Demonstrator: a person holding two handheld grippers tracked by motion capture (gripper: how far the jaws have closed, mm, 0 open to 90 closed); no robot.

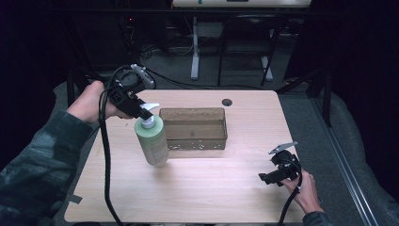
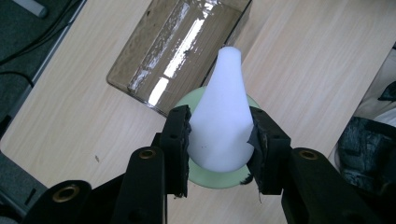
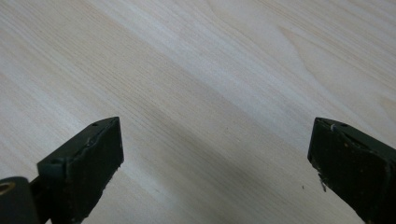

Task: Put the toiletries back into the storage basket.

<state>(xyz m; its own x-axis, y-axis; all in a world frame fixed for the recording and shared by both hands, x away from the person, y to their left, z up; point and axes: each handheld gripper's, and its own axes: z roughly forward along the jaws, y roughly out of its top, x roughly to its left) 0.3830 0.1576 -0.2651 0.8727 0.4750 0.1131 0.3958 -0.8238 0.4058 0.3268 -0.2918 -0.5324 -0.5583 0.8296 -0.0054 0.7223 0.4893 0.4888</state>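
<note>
The wooden worktop (image 1: pixel 197 188) carries everything in the high view. A clear brownish plastic bin (image 1: pixel 193 128) is set on it a little beyond the middle, and it serves here as the landmark; a bare part of its wall is seen from above in the left gripper view (image 2: pixel 140 70).

Just to the left of the bin, a pale green pump bottle (image 1: pixel 153 140) is seen, tilted so that its base leans toward the near edge of the worktop; whether the base touches the wood cannot be told. Its white pump head (image 1: pixel 149 109) is turned toward the bin.

The left gripper (image 1: pixel 136 109) is held at the bottle's top, left of the bin and slightly beyond it. In the left gripper view its fingers (image 2: pixel 180 140) are clenched on the white pump head (image 2: pixel 220 121), one pad pressed against each side, with the green shoulder of the bottle (image 2: pixel 219 178) visible beneath.

The right gripper (image 1: pixel 267 178) is held well apart from the bin, to its right and nearer the person, low over the worktop. In the right gripper view its fingers (image 3: pixel 88 163) are spread wide and released, with nothing but bare wood (image 3: pixel 210 93) between them.
</note>
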